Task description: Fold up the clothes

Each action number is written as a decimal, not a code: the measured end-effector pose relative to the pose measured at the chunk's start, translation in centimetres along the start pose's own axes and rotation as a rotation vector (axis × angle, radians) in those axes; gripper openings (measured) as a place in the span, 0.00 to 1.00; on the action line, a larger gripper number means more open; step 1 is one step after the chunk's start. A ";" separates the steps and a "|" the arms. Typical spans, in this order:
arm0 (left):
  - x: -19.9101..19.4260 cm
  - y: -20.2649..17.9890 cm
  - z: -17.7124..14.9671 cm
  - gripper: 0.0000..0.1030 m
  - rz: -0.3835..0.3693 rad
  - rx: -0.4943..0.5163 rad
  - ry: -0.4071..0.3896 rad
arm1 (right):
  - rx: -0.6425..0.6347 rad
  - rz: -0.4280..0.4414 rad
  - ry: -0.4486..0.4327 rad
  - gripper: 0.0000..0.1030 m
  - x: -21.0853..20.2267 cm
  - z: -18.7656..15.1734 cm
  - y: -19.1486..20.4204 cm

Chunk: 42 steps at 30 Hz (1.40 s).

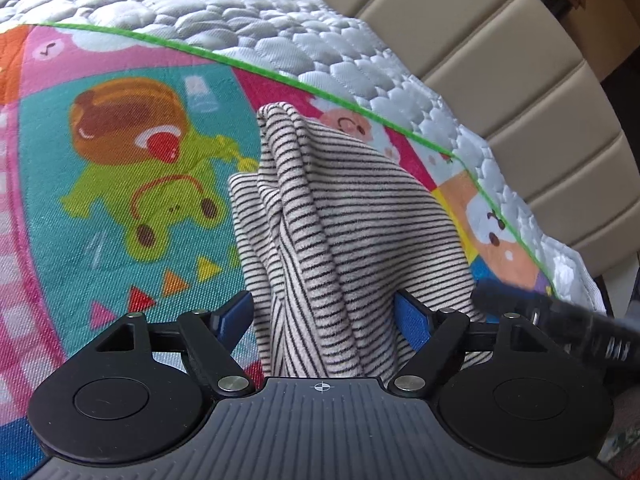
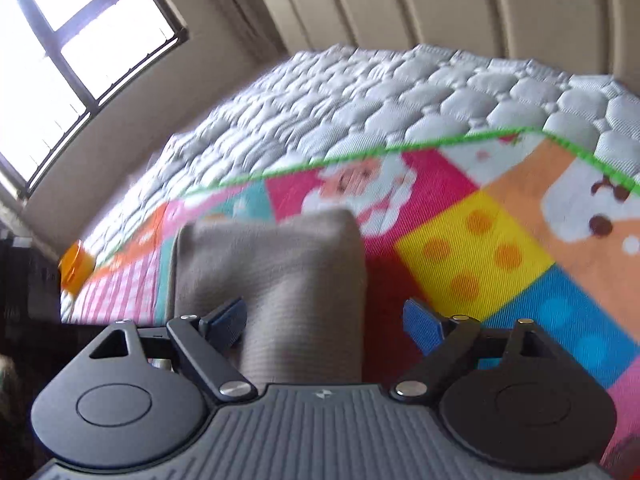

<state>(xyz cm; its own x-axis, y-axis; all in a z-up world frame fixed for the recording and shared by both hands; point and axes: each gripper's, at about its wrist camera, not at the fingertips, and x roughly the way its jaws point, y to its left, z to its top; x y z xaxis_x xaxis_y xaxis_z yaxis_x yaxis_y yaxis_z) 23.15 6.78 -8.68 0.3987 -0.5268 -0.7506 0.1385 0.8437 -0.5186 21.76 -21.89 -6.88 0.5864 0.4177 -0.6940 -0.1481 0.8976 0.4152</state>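
The striped garment point(image 1: 320, 216), pale with thin dark stripes, lies bunched and partly folded on a colourful cartoon play mat point(image 1: 120, 184) that is spread over a grey quilted mattress point(image 1: 248, 12). In the left wrist view the cloth rises in soft folds from the near edge up to a rounded peak toward the far side, with a flatter layer showing at its left. The left gripper point(image 1: 326, 312) stands with its blue pads wide apart and the fabric bunched between them; the cloth hides the inner faces of the pads, so whether they press on it cannot be told. At the right edge of that view a blurred black part of the other tool point(image 1: 560, 316) crosses just beside the cloth. In the right wrist view, which is blurred, the right gripper point(image 2: 324, 326) also has its jaws spread wide, and the same cloth point(image 2: 276, 280), here a plain beige block, sits between them nearer the left pad, clear of the right pad. A beige padded headboard point(image 2: 440, 4) stands at the far side of the mattress, a window point(image 2: 60, 48) is at the far left, and a small orange object point(image 2: 76, 266) sits at the left edge of the mat.
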 end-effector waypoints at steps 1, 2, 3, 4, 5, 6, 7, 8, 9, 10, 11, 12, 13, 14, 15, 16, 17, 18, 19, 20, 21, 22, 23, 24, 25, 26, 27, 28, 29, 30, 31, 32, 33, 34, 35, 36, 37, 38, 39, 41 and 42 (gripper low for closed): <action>0.1 0.0 0.0 0.80 0.000 0.001 0.003 | 0.002 -0.002 -0.008 0.84 0.6 0.7 -0.1; 0.1 0.1 -0.1 0.80 -0.002 0.001 0.005 | 0.004 -0.004 -0.017 0.84 1.2 1.4 -0.2; 0.2 0.1 -0.1 0.80 -0.004 0.000 0.006 | 0.006 -0.006 -0.025 0.84 1.9 2.1 -0.3; 0.2 0.2 -0.1 0.80 -0.006 0.000 0.008 | 0.021 -0.002 -0.019 0.84 2.8 2.7 -0.5; 0.2 0.3 -0.2 0.80 -0.008 0.000 0.009 | 0.045 0.008 -0.001 0.84 4.0 3.1 -0.7; 0.3 0.4 -0.2 0.80 -0.009 0.001 0.010 | 0.080 0.025 0.030 0.86 5.3 3.2 -1.0; 0.4 0.5 -0.1 0.80 -0.006 0.002 0.012 | 0.124 0.049 0.073 0.87 6.5 3.1 -1.4; 0.5 0.6 -0.1 0.79 -0.003 0.002 0.014 | 0.169 0.073 0.115 0.87 7.7 3.1 -1.7; 0.6 0.8 0.0 0.79 -0.007 -0.001 0.015 | 0.167 0.101 0.126 0.75 7.9 3.1 -1.5; 0.6 0.9 0.0 0.80 -0.013 -0.004 0.015 | 0.117 0.120 0.104 0.71 7.2 3.1 -0.8; 0.6 1.1 0.1 0.80 -0.019 -0.008 0.016 | 0.062 0.144 0.068 0.67 6.0 3.1 -0.1; 0.6 1.2 0.2 0.80 -0.025 -0.010 0.014 | 0.029 0.177 0.034 0.61 4.8 2.9 0.3; 0.5 1.3 0.3 0.81 -0.030 -0.012 0.012 | 0.024 0.190 0.018 0.58 4.1 2.8 0.3; 0.4 1.3 0.3 0.81 -0.032 -0.006 0.013 | 0.029 0.186 0.015 0.57 3.6 2.6 0.1; 0.5 1.2 0.3 0.81 -0.031 -0.003 0.013 | 0.026 0.153 0.022 0.55 3.6 2.4 -0.2; 0.4 1.1 0.3 0.81 -0.026 0.002 0.012 | 0.017 0.090 0.035 0.55 4.0 2.2 -0.5; 0.4 0.9 0.3 0.81 -0.021 0.008 0.009 | 0.002 0.028 0.044 0.55 4.5 1.8 -1.0; 0.3 0.8 0.3 0.81 -0.016 0.013 0.007 | -0.005 -0.002 0.043 0.57 4.9 1.5 -1.5; 0.2 0.7 0.3 0.81 -0.011 0.019 0.005 | 0.003 -0.005 0.034 0.64 4.9 1.2 -1.8; 0.1 0.6 0.2 0.81 -0.005 0.024 0.003 | 0.018 -0.007 0.024 0.64 4.6 1.1 -1.8; 0.0 0.4 0.2 0.81 0.000 0.030 0.000 | 0.010 -0.013 0.013 0.64 4.2 1.0 -1.4; -0.1 0.5 0.2 0.81 0.003 0.030 -0.003 | -0.016 -0.025 0.002 0.65 3.6 0.9 -0.7; -0.3 0.5 0.3 0.81 0.006 0.029 -0.007 | -0.048 -0.032 0.002 0.67 2.9 0.8 0.0; -0.5 0.6 0.3 0.81 0.009 0.029 -0.011 | -0.085 -0.036 0.011 0.70 2.2 0.6 0.7; -0.5 0.6 0.4 0.81 0.011 0.027 -0.015 | -0.108 -0.031 0.027 0.76 1.6 0.2 1.3; -0.6 0.6 0.4 0.81 0.016 0.029 -0.020 | -0.120 -0.019 0.048 0.79 1.0 -0.3 1.7; -0.7 0.5 0.5 0.81 0.023 0.032 -0.026 | -0.125 -0.002 0.074 0.84 0.5 -1.1 2.0; -0.8 0.5 0.5 0.81 0.029 0.035 -0.032 | -0.124 0.010 0.105 0.84 0.3 -2.0 2.2; -0.9 0.5 0.5 0.81 0.039 0.036 -0.038 | -0.129 0.008 0.139 0.84 0.3 -3.1 2.3; -1.1 0.5 0.6 0.81 0.051 0.038 -0.045 | -0.151 -0.008 0.166 0.84 0.4 -4.2 2.5; -1.2 0.5 0.6 0.81 0.062 0.039 -0.051 | -0.190 -0.030 0.178 0.84 0.6 -5.2 3.1; -1.3 0.4 0.6 0.81 0.070 0.045 -0.058 | -0.227 -0.055 0.177 0.83 0.8 -5.9 3.7; -1.5 0.3 0.5 0.81 0.078 0.052 -0.065 | -0.256 -0.081 0.171 0.83 1.0 -6.4 4.4; -1.6 0.2 0.5 0.80 0.086 0.058 -0.072 | -0.284 -0.101 0.165 0.83 1.2 -6.7 5.0; -2.0 0.0 0.5 0.77 0.089 0.067 -0.096 | -0.319 -0.122 0.158 0.83 1.2 -6.9 5.6; -2.5 -0.3 0.7 0.75 0.089 0.076 -0.128 | -0.345 -0.137 0.150 0.83 1.0 -7.1 5.9; -3.3 -0.5 0.8 0.70 0.079 0.081 -0.168 | -0.357 -0.145 0.143 0.83 0.9 -7.2 6.1; -4.1 -0.5 1.0 0.68 0.055 0.076 -0.209 | -0.359 -0.148 0.137 0.83 0.8 -7.3 6.1; -4.6 -0.5 1.3 0.66 0.020 0.063 -0.236 | -0.354 -0.147 0.133 0.83 0.8 -7.3 6.0; -5.3 -0.5 1.7 0.58 -0.051 0.034 -0.272 | -0.350 -0.142 0.130 0.83 0.7 -7.3 5.8; -5.2 -0.5 1.8 0.56 -0.073 0.027 -0.268 | -0.351 -0.141 0.129 0.83 0.7 -7.3 5.8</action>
<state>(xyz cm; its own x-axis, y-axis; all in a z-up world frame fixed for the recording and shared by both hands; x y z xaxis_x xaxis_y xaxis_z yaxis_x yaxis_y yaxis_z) 22.61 9.30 -3.75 0.6116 -0.5435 -0.5750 0.1983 0.8088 -0.5536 15.51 -15.38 -9.20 0.5189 0.2816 -0.8071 -0.3494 0.9316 0.1003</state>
